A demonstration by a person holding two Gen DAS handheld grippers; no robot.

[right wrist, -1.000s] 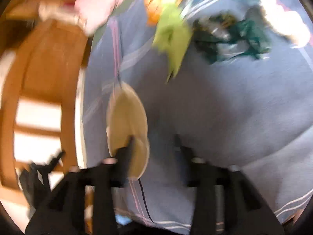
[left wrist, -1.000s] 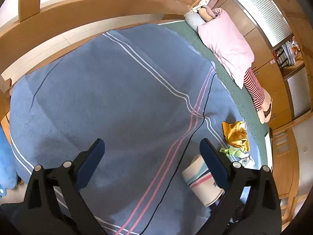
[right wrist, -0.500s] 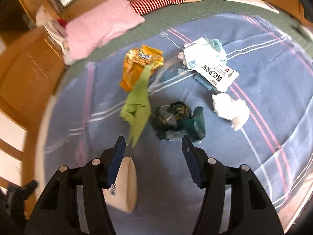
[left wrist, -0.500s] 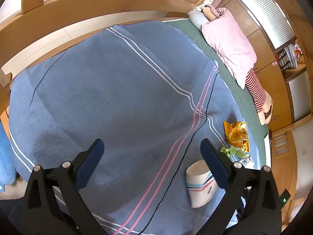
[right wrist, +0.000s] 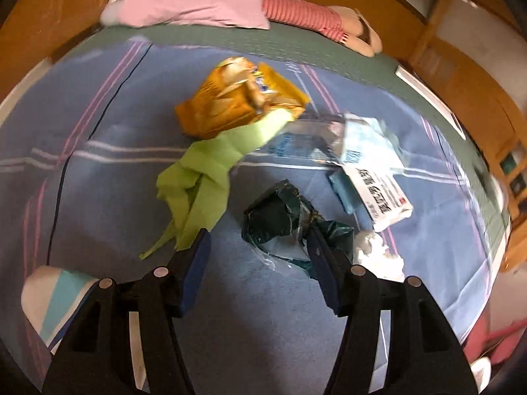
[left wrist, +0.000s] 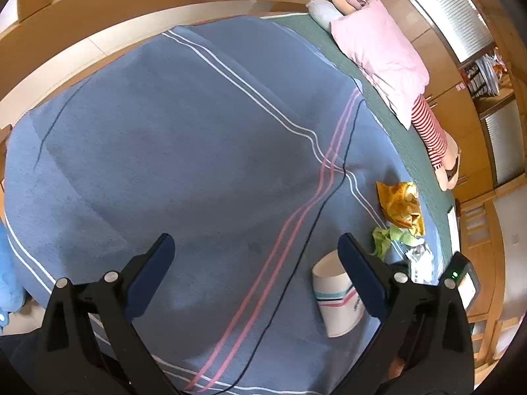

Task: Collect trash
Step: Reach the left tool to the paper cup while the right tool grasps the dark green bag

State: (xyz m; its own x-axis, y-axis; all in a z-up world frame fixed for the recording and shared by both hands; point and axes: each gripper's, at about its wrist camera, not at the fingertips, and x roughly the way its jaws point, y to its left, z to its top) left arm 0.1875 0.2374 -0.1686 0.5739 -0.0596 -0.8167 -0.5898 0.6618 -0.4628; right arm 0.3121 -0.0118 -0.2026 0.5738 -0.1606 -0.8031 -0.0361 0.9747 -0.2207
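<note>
Trash lies scattered on a blue striped blanket: an orange snack bag, a crumpled green paper, a dark green wrapper, a white printed packet and a white tissue wad. My right gripper hovers open just in front of the dark green wrapper, nothing between its fingers. A white paper cup with teal and pink stripes lies on its side; the cup also shows at lower left in the right wrist view. My left gripper stands open over bare blanket, the cup beside its right finger.
A pink pillow and a red-striped stuffed toy lie on the green sheet along the far side. A wooden bed rail curves behind the blanket. A thin black cable crosses the blanket.
The right gripper has rolled and swung from over the cup to face the trash pile, now closer to the dark green wrapper. The left gripper has barely moved.
</note>
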